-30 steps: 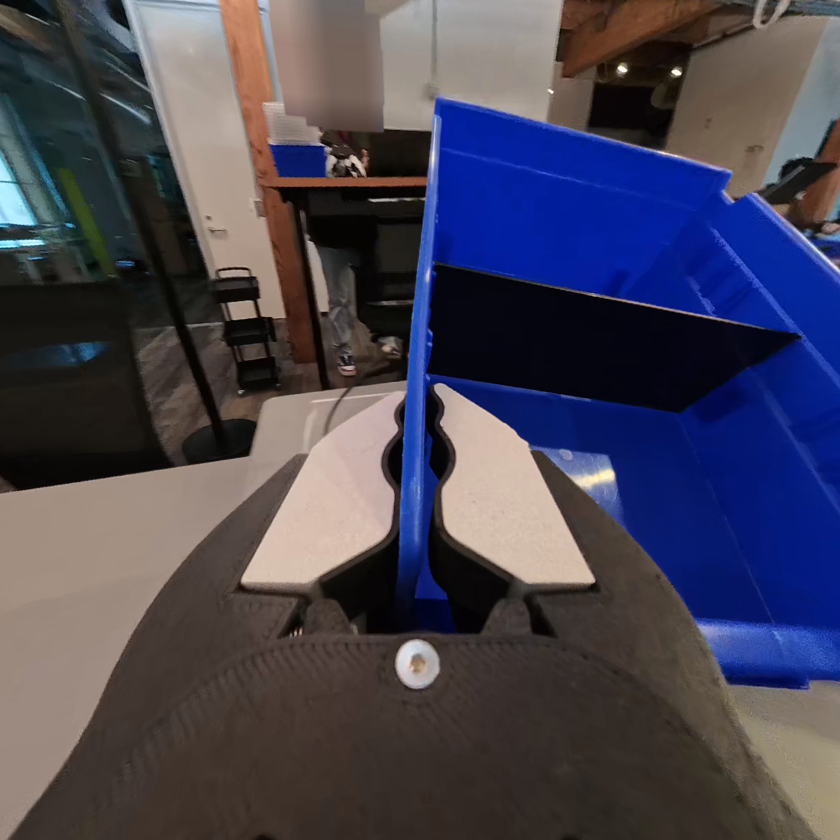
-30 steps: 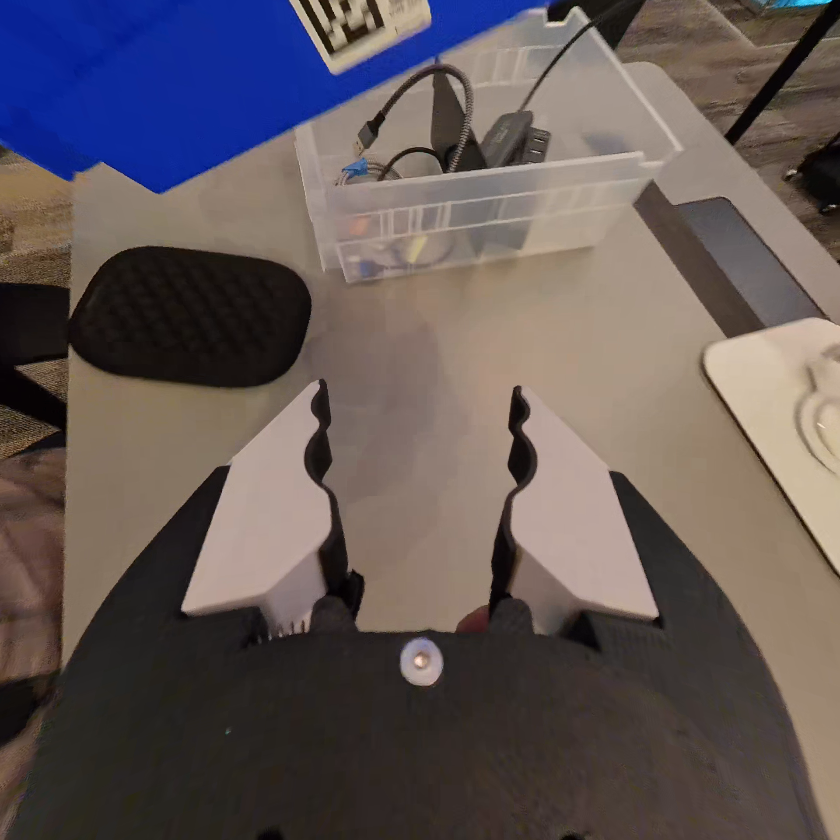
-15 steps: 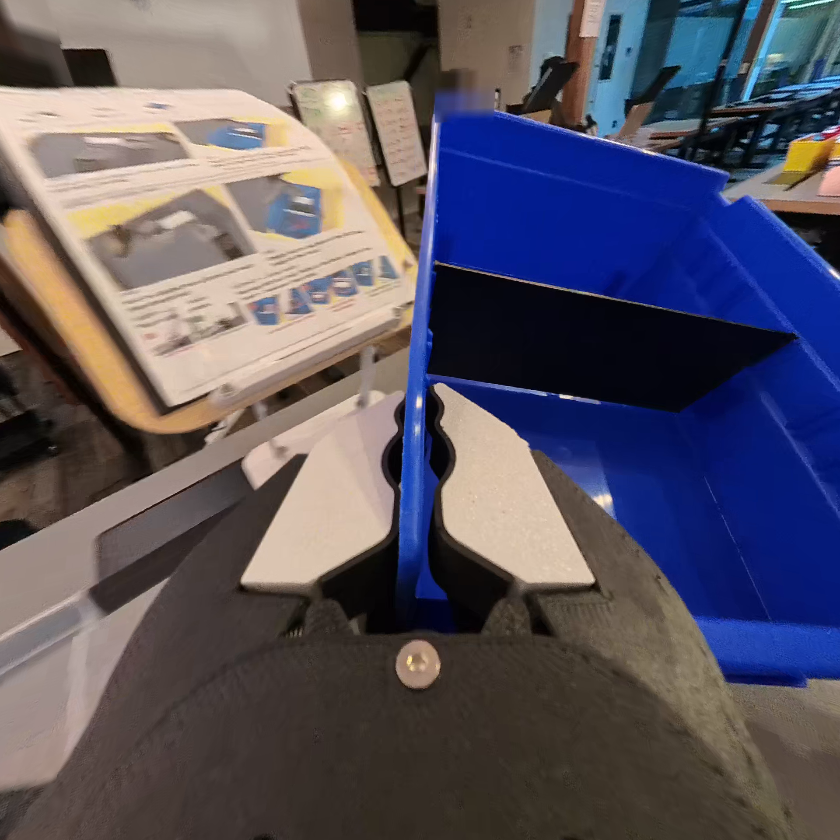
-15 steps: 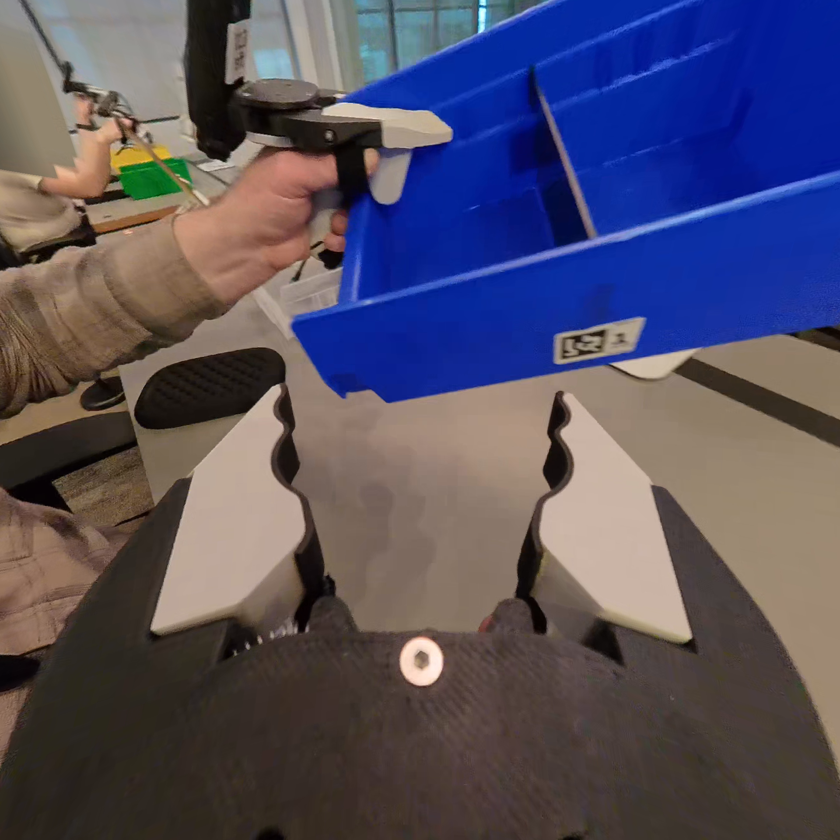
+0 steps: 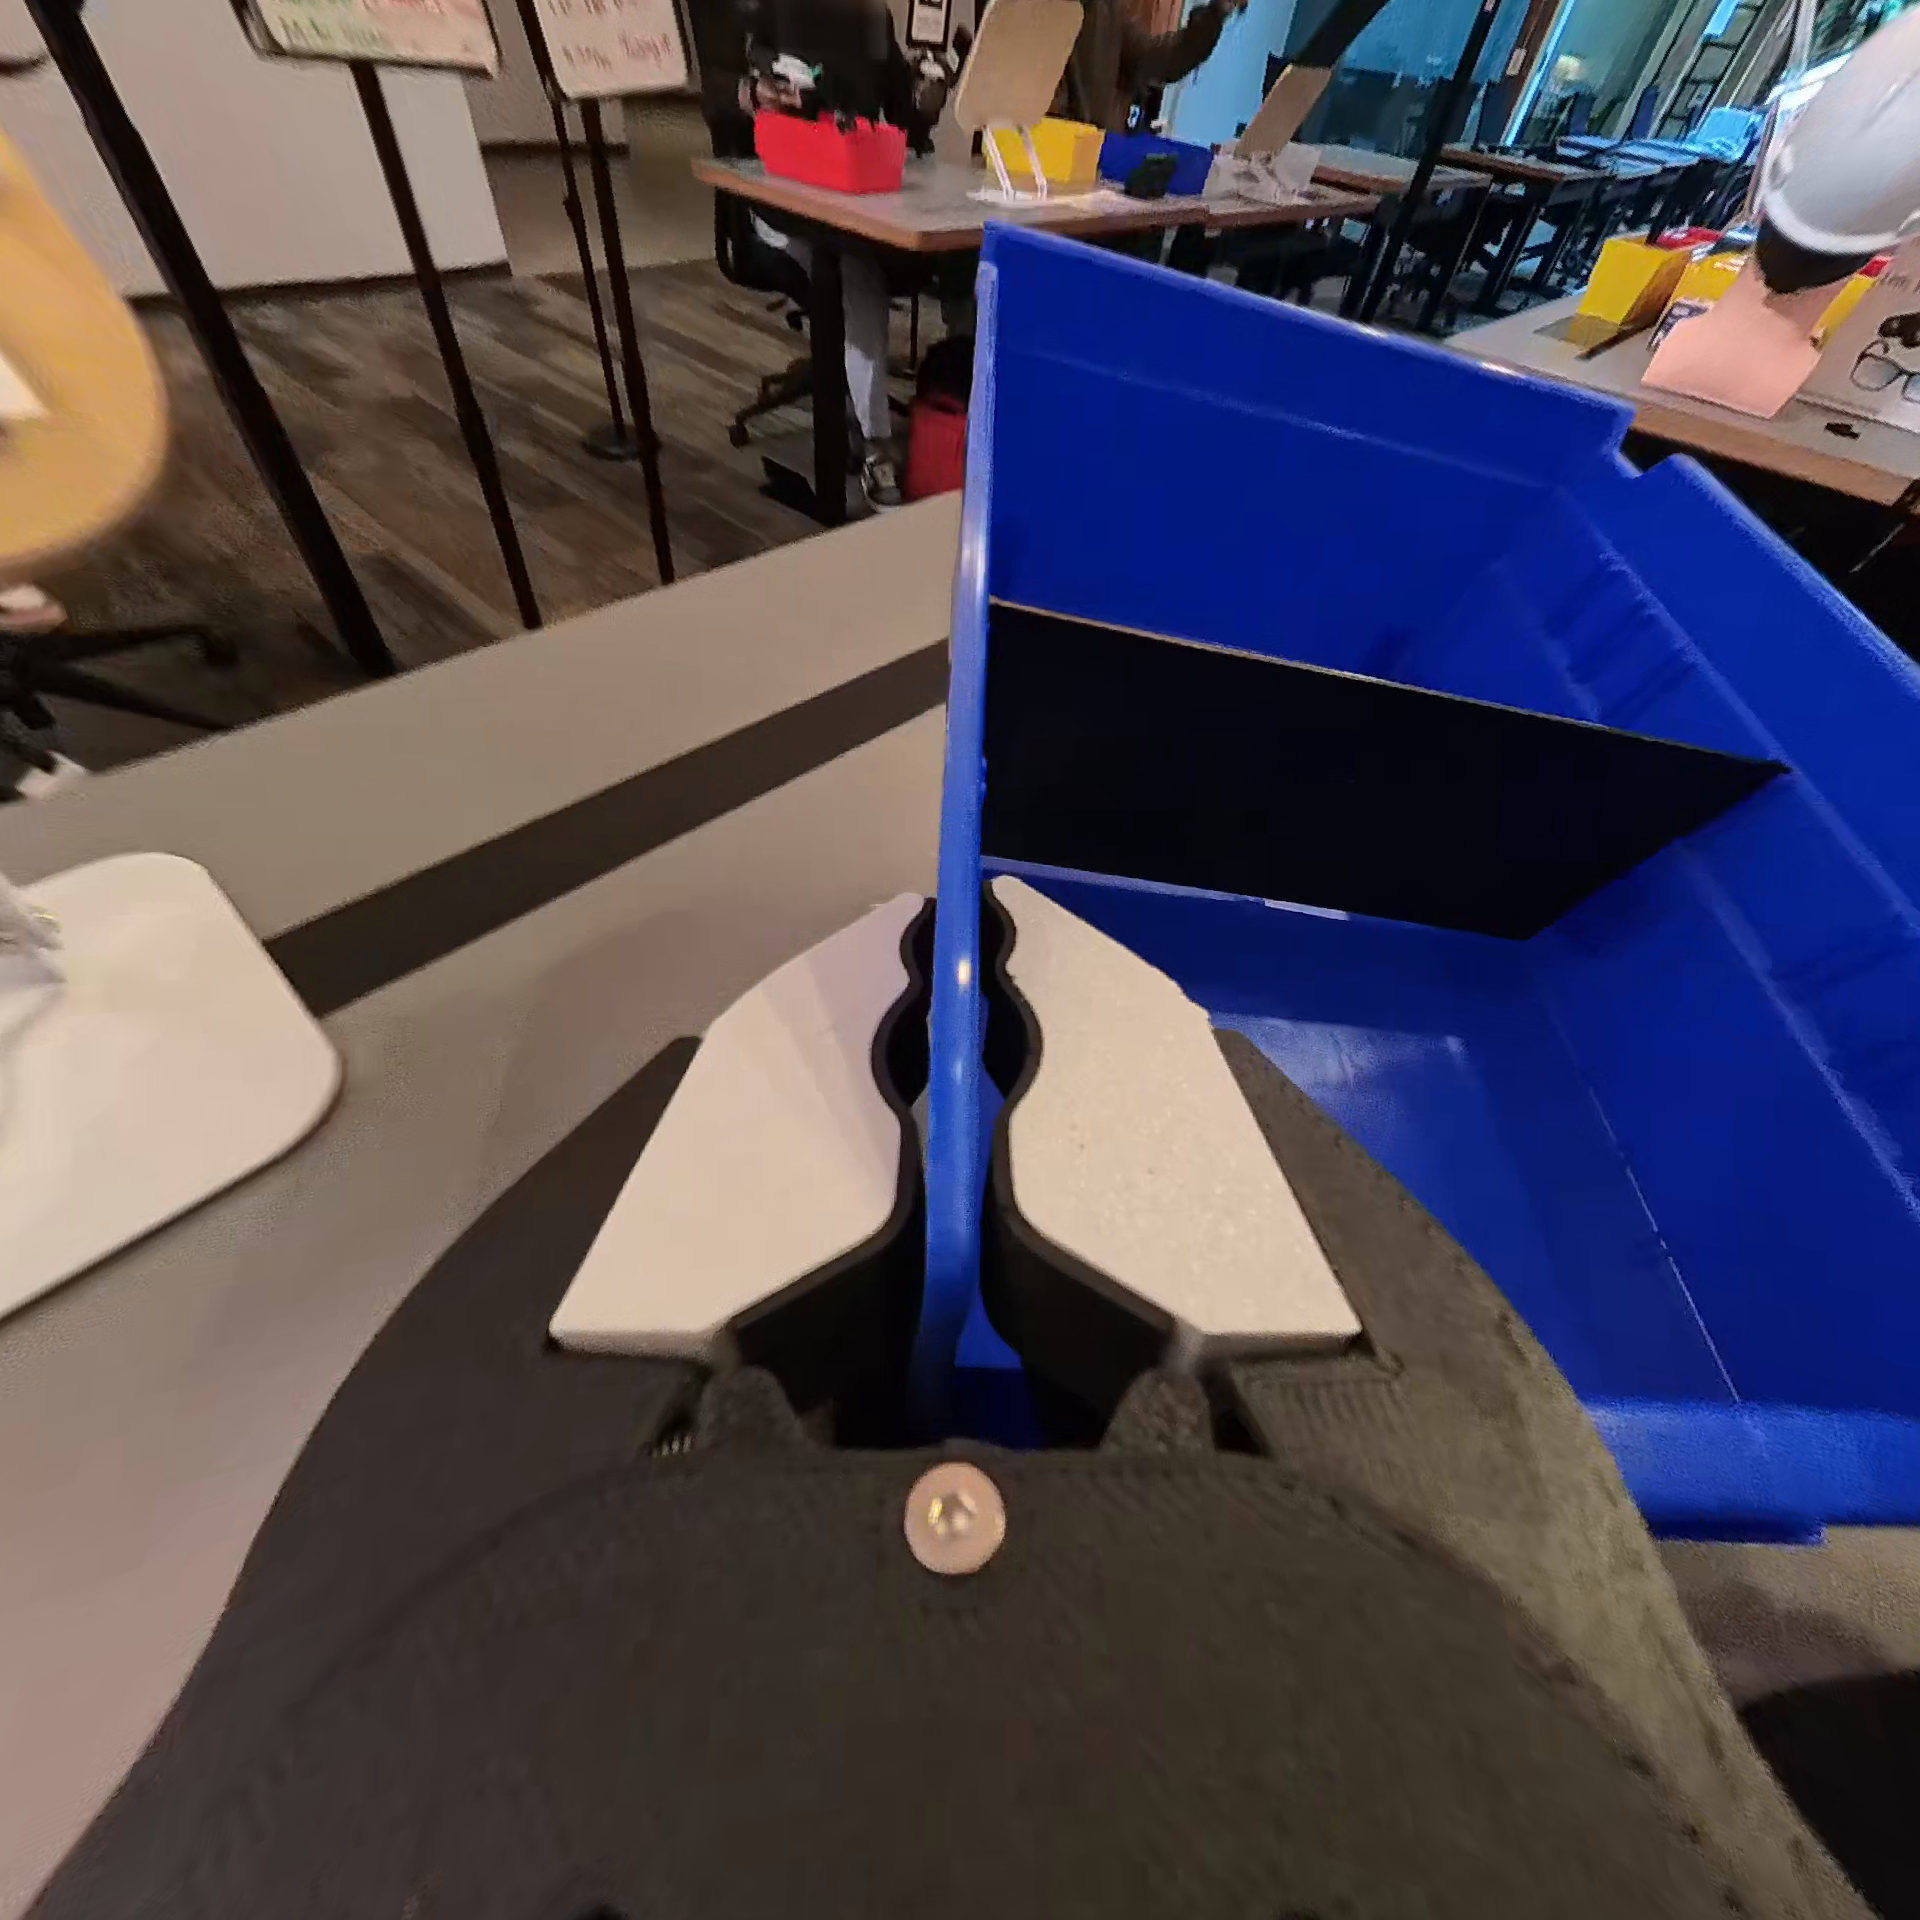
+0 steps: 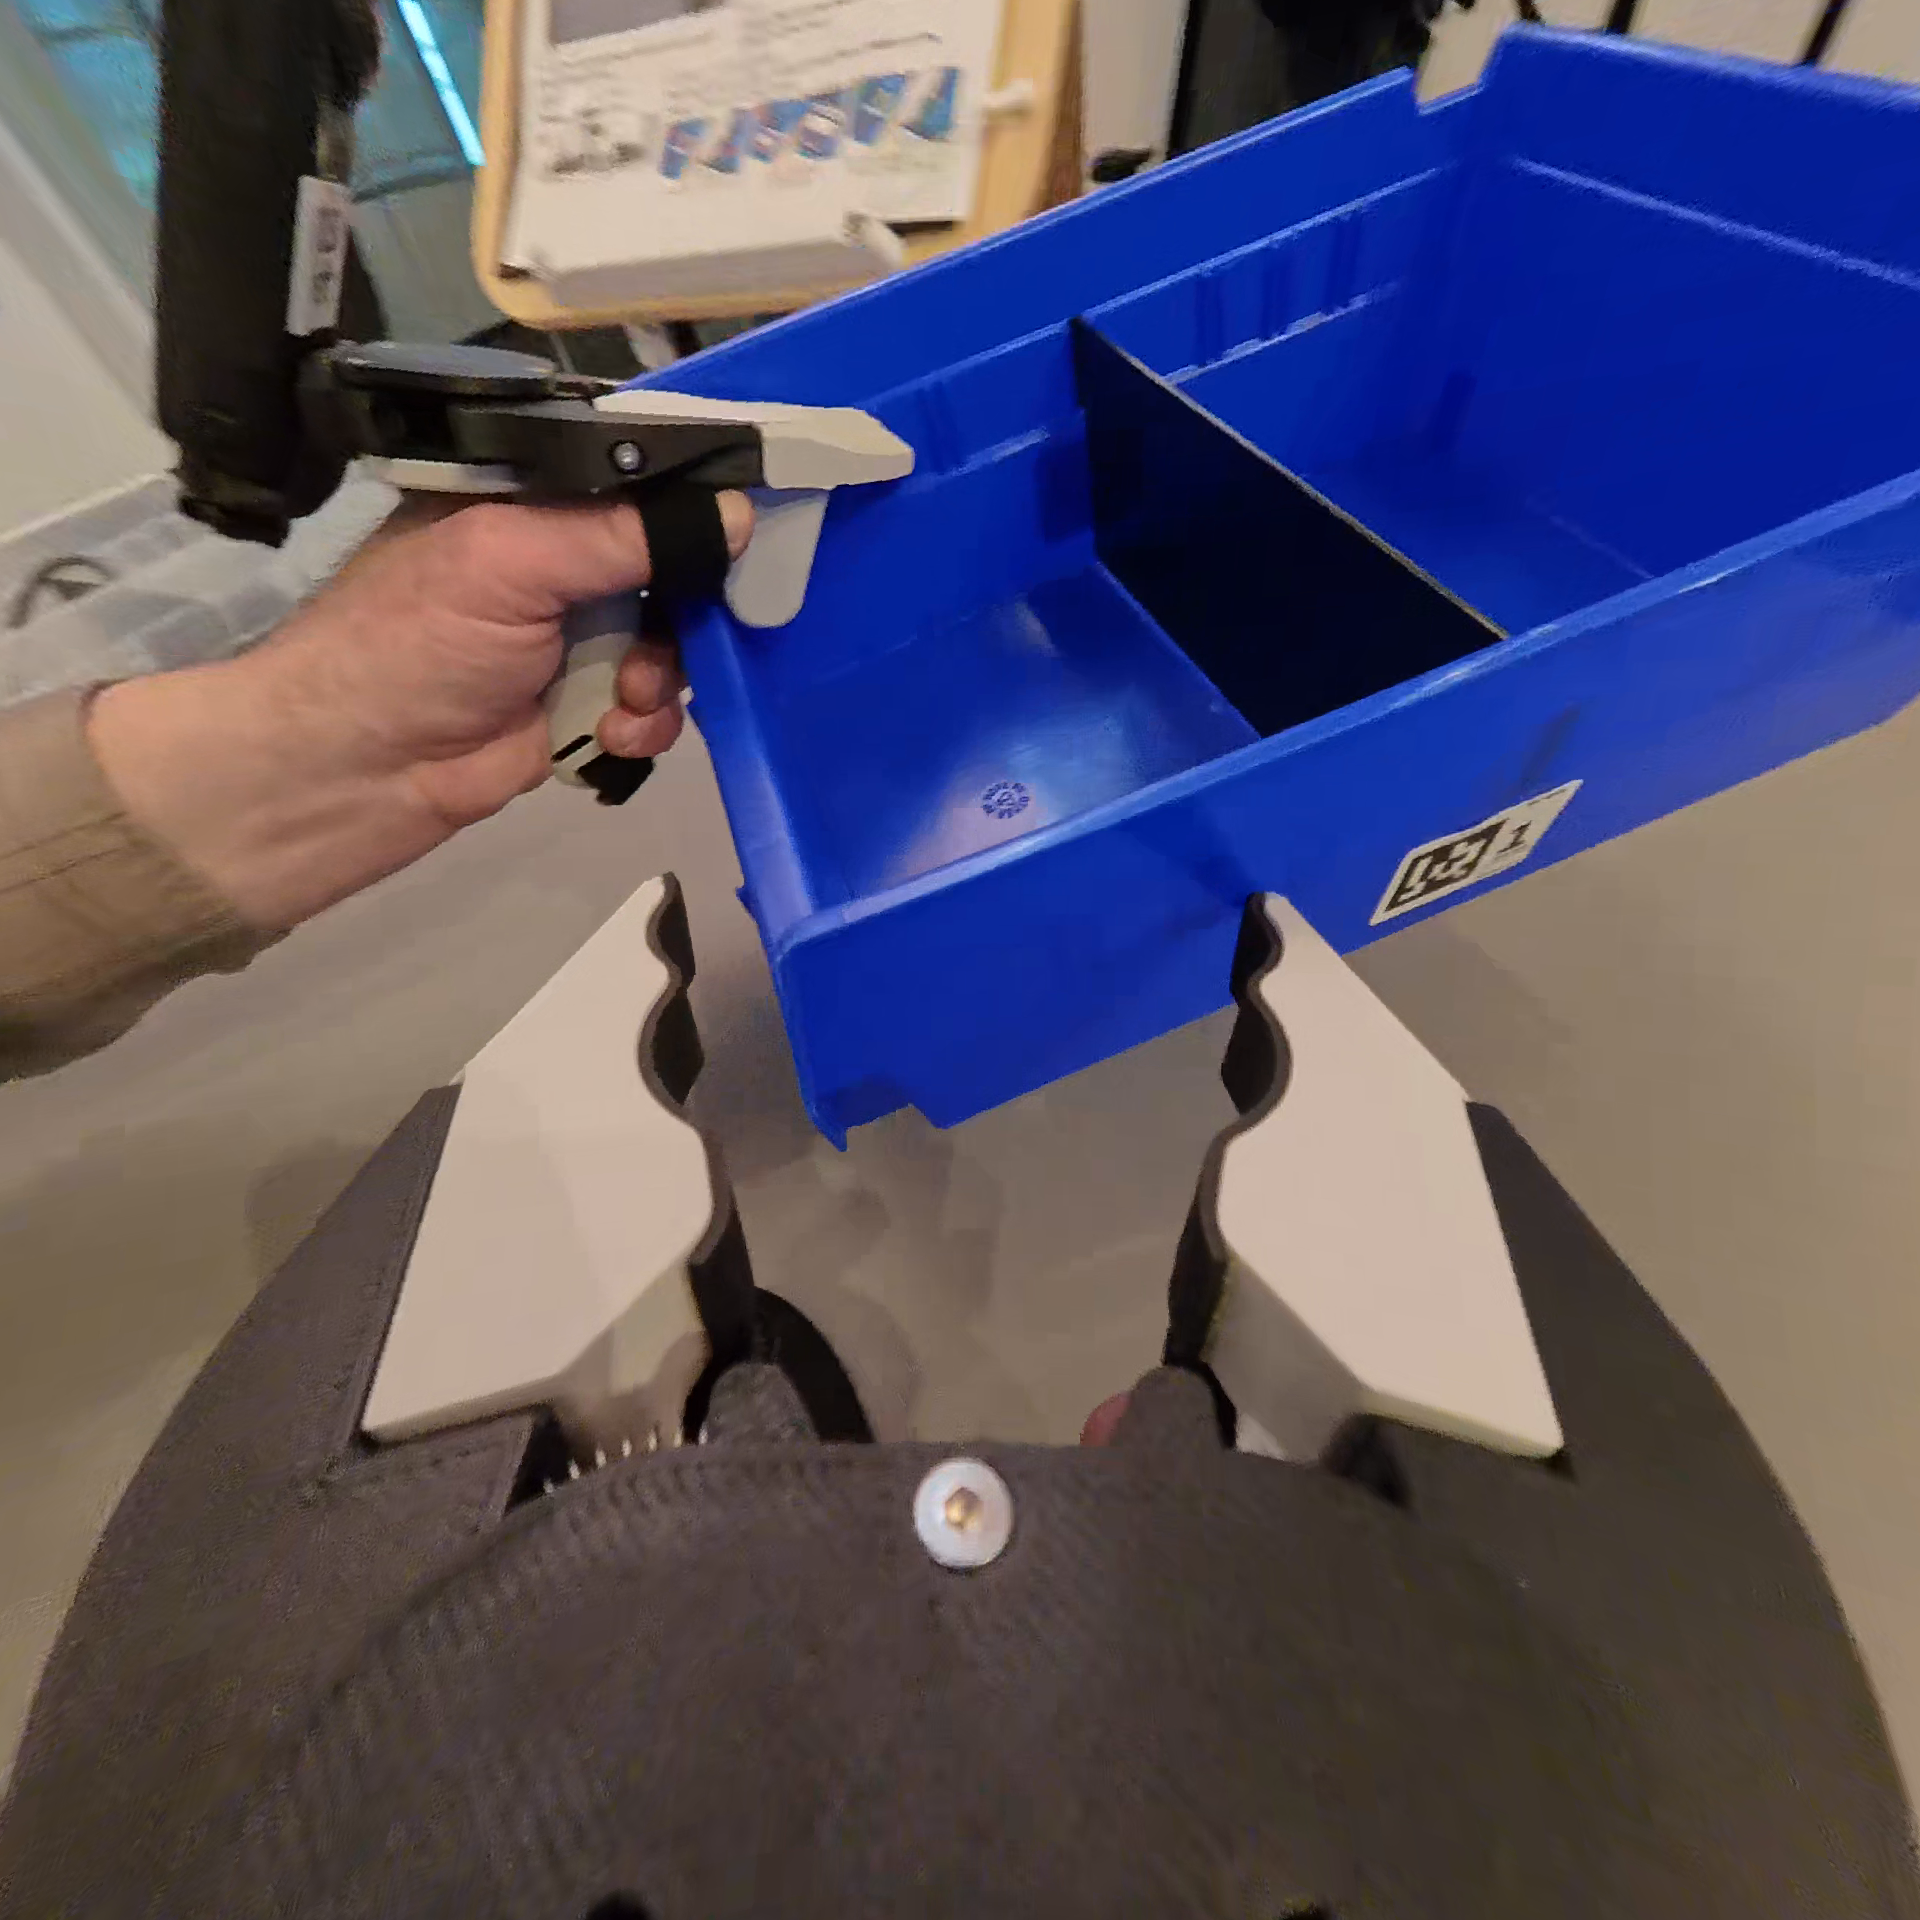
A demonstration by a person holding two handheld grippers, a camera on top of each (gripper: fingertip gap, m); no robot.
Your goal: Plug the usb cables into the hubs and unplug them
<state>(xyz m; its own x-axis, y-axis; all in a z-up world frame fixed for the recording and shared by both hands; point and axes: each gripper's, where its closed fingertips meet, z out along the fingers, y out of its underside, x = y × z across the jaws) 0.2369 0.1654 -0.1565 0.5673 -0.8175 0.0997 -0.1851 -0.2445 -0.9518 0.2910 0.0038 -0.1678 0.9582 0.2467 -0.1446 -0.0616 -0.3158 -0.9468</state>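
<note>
While the left gripper (image 5: 956,914) is clamped tight on the side wall of the blue bin (image 5: 1558,1091), one finger inside the wall and one outside, the bin hangs tilted above the grey table (image 6: 1558,1091). A black divider (image 5: 1299,790) splits the bin into two compartments, both bare. Below the bin's near corner, the right gripper (image 6: 966,914) gapes wide with nothing between its fingers. No USB cables or hubs show.

A blue bin (image 6: 1039,966) hangs tilted just ahead of the right tool (image 6: 961,997), blocking its way forward; bare grey surface (image 6: 1662,1091) lies free beneath.
</note>
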